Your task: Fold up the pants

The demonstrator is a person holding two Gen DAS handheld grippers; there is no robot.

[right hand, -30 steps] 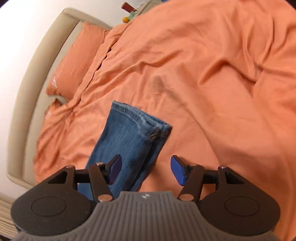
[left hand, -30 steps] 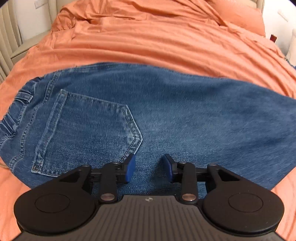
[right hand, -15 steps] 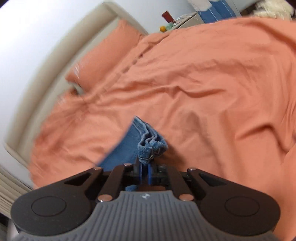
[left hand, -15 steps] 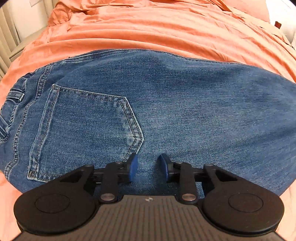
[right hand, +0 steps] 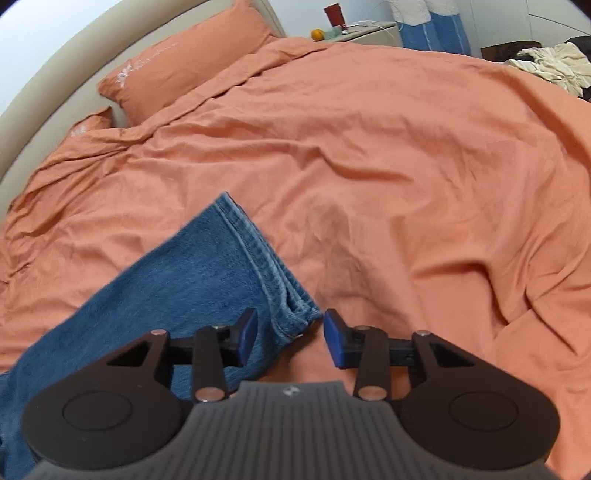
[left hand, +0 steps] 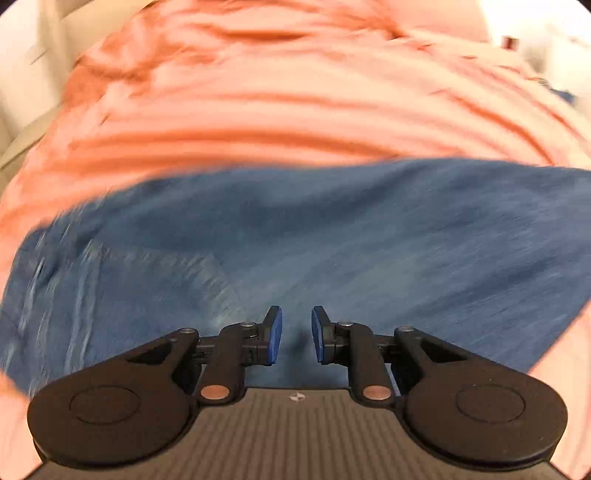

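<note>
Here the blue jeans (left hand: pixel 332 240) lay spread across an orange duvet (right hand: pixel 388 166) that covered the bed. In the left wrist view, which was badly smeared, the left gripper (left hand: pixel 296 334) pointed down at the broad upper part of the denim, with what looked like a back pocket (left hand: pixel 147 284) off to its left, though the blur made that hard to confirm. Its blue pads (left hand: pixel 275 334) stood narrowly apart and were closing; denim filled the gap behind them, but I could not tell whether any fold was pinched between them.

In the right wrist view the picture was sharp. The right gripper (right hand: pixel 290 338) hung over the leg end of the jeans, where the stitched hem (right hand: pixel 266 266) ran diagonally toward the fingers. Its jaws stood moderately apart and were opening. The hem's near corner (right hand: pixel 299 317) sat in the gap between the pads, touching neither that I could see.

Two orange pillows (right hand: pixel 184 66) leaned against a beige headboard (right hand: pixel 48 77) at the far left. A nightstand (right hand: pixel 362 31) beyond the bed carried a red cup (right hand: pixel 333 14) and an orange fruit (right hand: pixel 317 34). Pale clothing (right hand: pixel 550 66) was heaped at the far right.
</note>
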